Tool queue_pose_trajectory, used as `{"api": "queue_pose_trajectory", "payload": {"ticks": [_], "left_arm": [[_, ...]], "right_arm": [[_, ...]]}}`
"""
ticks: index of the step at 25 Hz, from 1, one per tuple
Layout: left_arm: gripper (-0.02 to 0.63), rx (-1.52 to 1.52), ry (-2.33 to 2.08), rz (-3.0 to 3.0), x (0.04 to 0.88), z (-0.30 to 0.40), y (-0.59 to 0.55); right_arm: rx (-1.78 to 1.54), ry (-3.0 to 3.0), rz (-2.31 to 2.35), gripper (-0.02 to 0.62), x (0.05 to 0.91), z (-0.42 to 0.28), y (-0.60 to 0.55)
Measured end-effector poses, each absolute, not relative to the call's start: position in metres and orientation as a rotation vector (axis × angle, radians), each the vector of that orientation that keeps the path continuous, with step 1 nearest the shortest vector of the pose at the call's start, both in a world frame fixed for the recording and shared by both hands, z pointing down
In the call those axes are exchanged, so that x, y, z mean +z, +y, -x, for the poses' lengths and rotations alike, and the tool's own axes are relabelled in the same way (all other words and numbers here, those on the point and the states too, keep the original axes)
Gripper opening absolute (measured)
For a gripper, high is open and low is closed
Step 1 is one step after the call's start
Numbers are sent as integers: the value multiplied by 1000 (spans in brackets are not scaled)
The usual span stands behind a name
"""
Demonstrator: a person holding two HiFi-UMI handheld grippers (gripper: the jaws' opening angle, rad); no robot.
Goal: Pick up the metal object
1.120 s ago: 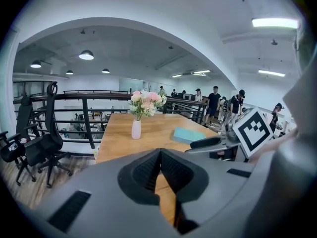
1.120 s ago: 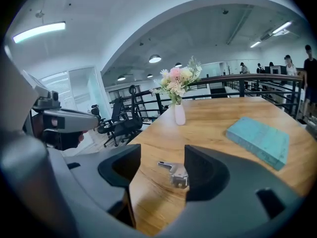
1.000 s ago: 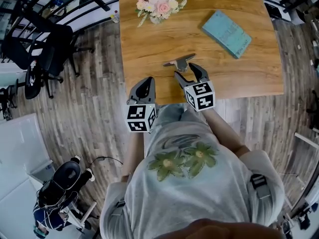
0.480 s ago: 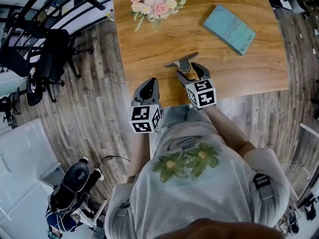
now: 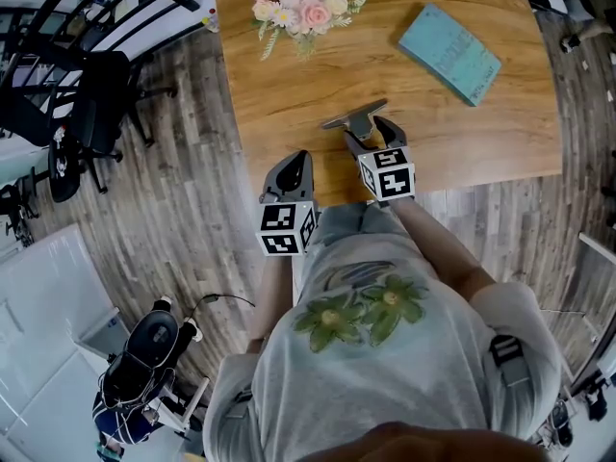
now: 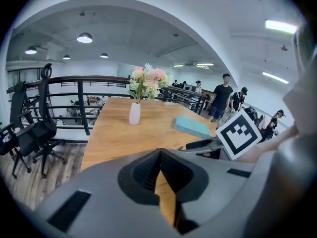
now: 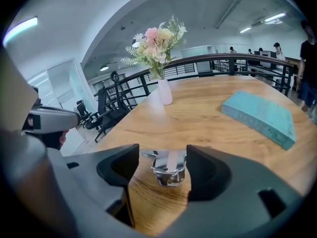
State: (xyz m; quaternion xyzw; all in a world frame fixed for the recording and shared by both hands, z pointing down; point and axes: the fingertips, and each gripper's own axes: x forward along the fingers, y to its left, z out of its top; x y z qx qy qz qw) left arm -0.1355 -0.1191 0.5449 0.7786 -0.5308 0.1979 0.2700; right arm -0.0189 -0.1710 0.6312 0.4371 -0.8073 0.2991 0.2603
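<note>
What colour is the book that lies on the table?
The book is teal, a blue-green; the right gripper view shows it best.

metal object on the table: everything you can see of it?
The metal object is a shiny, silvery clip-like piece: a flat strip over a bent, curled-edge body. It lies on the wooden table near its front edge, not yet clamped, between the parted jaws of the right gripper.
</note>
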Motion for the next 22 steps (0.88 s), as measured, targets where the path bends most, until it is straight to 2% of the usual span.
{"api": "queue_pose_trajectory", "payload": {"ticks": [22], "left_arm": [[15,556,-1420,-2052,563,144,-131]], "right_arm": [[845,-2043,-1175,296,681,23,-177]]}}
